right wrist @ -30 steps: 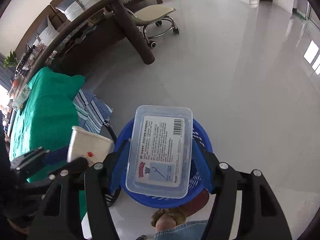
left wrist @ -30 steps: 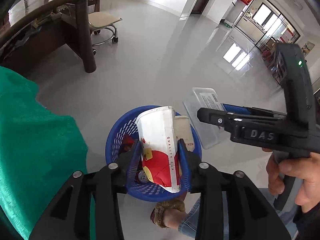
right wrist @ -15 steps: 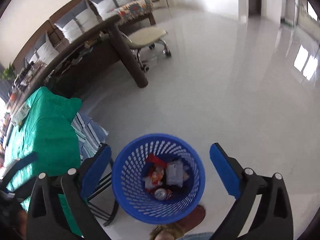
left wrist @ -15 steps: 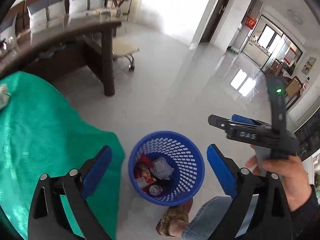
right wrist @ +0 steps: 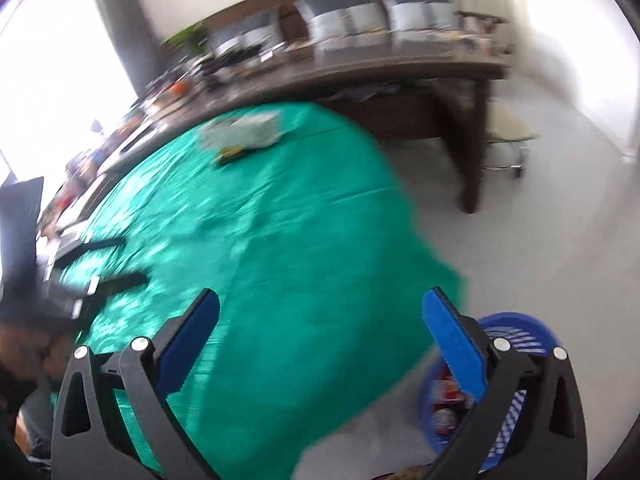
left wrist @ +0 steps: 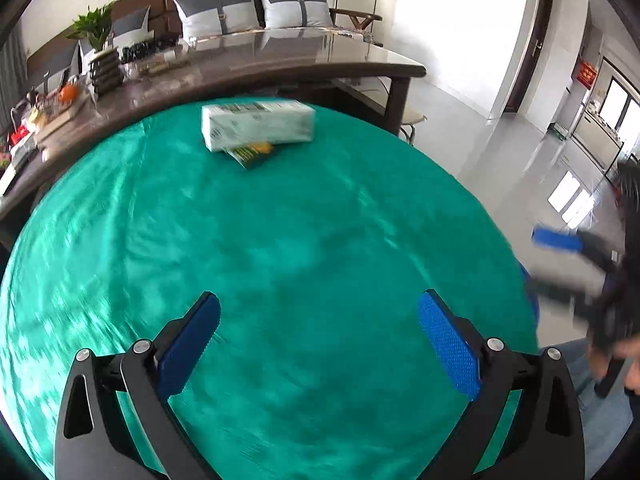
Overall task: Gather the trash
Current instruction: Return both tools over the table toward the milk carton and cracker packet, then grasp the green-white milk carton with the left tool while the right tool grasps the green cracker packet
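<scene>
Left wrist view looks down on a table draped in a green cloth (left wrist: 304, 240), whose rounded edge falls away on the right to bare pale floor (left wrist: 500, 152). The left gripper (left wrist: 318, 320) hangs over the near part of the cloth with its blue pads spread wide and nothing between them. Most of the cloth is bare, so there is open room ahead. At the far edge lies a white packet (left wrist: 258, 125) with printing too blurred to read, and a small yellow and dark wrapper (left wrist: 252, 153) pokes out from under its near side, touching it. Beyond the cloth stands a dark wooden desk (left wrist: 280, 64) crowded with small things.

Right wrist view, heavily blurred, shows the right gripper (right wrist: 320, 322) just as wide apart and empty, over the cloth's right edge. Below that edge, on the floor behind the right finger, stands a blue basket (right wrist: 520, 330) with perforated walls; red and white rubbish lies inside, its labels unreadable. Open floor stretches from the basket to the desk leg.
</scene>
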`<state>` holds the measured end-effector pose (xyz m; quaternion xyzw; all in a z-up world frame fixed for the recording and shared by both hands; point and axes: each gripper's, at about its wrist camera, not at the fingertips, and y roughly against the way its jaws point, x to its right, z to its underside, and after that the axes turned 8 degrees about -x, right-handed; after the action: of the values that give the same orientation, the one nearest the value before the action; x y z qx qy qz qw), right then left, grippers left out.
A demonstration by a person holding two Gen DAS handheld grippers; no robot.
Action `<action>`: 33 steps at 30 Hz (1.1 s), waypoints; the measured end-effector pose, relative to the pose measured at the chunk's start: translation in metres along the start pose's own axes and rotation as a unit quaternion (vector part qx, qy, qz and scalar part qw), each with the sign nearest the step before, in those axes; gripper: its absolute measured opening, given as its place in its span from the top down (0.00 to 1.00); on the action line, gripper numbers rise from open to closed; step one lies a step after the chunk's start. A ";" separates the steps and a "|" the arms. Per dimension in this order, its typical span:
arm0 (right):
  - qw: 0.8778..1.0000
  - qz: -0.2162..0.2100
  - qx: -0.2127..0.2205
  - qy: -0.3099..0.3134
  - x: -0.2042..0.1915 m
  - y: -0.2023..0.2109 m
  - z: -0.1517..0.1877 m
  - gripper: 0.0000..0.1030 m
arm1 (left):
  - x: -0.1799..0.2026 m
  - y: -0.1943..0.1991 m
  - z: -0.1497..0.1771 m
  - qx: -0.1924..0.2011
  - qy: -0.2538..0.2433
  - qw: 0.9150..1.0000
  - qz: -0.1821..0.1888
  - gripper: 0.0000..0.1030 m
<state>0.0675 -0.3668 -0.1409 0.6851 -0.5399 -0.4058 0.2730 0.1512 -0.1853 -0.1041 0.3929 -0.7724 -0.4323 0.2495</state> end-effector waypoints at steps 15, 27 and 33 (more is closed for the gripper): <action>0.998 -0.009 -0.035 0.057 -0.039 -0.045 -0.001 0.04 | -0.028 -0.073 -0.181 -0.039 -0.240 0.968 -0.063 0.05; 0.997 0.006 -0.021 0.080 -0.042 -0.046 0.007 0.04 | -0.052 -0.122 -0.191 -0.113 -0.276 0.954 -0.022 0.30; 0.997 -0.008 -0.031 0.066 -0.037 -0.043 0.001 0.04 | -0.088 -0.082 -0.170 -0.063 -0.193 0.979 -0.019 0.47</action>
<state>0.0859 -0.3198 -0.1664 0.7060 -0.5025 -0.3782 0.3256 0.3567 -0.2190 -0.0936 0.3000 -0.7696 -0.5525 0.1112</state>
